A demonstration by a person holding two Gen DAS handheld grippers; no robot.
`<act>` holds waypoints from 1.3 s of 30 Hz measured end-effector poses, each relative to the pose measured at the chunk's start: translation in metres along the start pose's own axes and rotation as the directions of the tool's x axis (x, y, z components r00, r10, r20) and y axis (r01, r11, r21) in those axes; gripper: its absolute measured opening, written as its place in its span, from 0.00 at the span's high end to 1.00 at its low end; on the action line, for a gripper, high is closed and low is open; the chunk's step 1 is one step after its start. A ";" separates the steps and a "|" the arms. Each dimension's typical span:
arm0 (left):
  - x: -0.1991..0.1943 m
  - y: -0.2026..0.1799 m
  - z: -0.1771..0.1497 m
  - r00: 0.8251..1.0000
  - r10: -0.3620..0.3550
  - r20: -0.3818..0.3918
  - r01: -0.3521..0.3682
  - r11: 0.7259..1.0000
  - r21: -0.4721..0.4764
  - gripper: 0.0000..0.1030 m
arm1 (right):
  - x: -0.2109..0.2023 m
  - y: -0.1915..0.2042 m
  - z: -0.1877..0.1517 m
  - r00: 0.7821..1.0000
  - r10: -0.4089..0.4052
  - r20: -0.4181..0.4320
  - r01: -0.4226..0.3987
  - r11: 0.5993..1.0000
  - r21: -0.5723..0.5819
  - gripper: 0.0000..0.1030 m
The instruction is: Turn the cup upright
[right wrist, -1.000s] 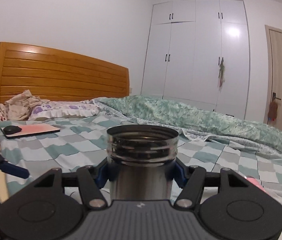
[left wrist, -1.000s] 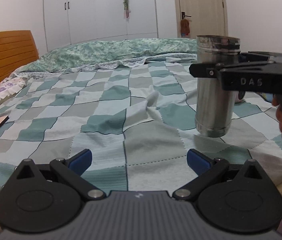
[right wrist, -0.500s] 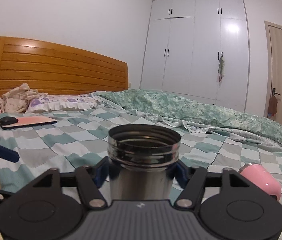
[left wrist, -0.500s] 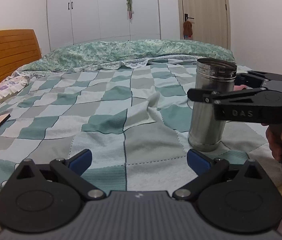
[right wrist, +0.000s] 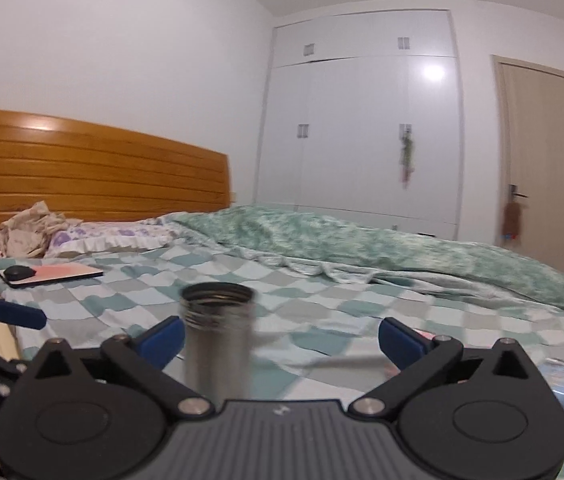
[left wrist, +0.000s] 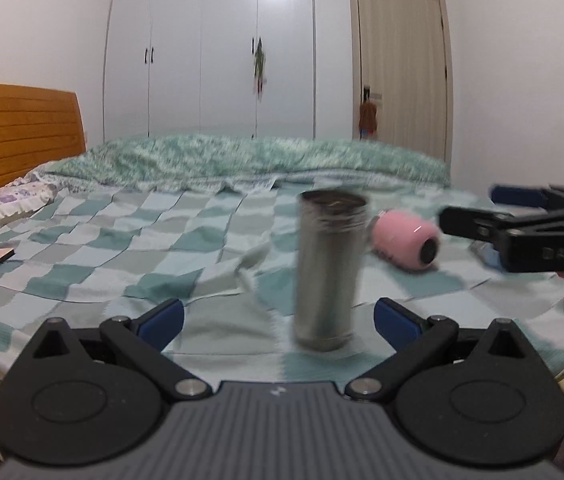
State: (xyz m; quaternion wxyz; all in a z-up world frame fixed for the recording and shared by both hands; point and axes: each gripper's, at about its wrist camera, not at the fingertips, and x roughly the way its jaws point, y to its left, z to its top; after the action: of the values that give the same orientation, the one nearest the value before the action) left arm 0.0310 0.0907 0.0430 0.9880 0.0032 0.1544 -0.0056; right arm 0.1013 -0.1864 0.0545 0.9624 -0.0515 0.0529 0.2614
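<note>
A steel cup stands upright, mouth up, on the checked bedspread near the front edge. It also shows in the right wrist view, left of centre. My left gripper is open and empty, close in front of the cup. My right gripper is open and empty, drawn back from the cup. It shows in the left wrist view to the cup's right, apart from it.
A pink cup lies on its side behind and right of the steel cup. A pink pad with a black mouse lies near the pillows. A wooden headboard, wardrobe and door stand behind.
The right gripper set the steel cup down on the bed, opened and pulled back to the right. Both views have lifted and shifted; the pink cup has come into the left wrist view.
</note>
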 end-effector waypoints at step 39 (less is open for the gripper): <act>-0.039 -0.098 -0.062 0.969 0.111 0.222 -0.113 0.994 -0.004 0.00 | -0.158 -0.062 -0.096 0.954 -0.294 0.057 0.291 0.955 0.048 0.00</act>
State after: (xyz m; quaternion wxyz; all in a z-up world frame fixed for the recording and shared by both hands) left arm -0.0260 -0.0063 -0.0051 0.9978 0.0154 0.0429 0.0491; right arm -0.0097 -0.3307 -0.0154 0.9925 -0.0318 0.0193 0.1165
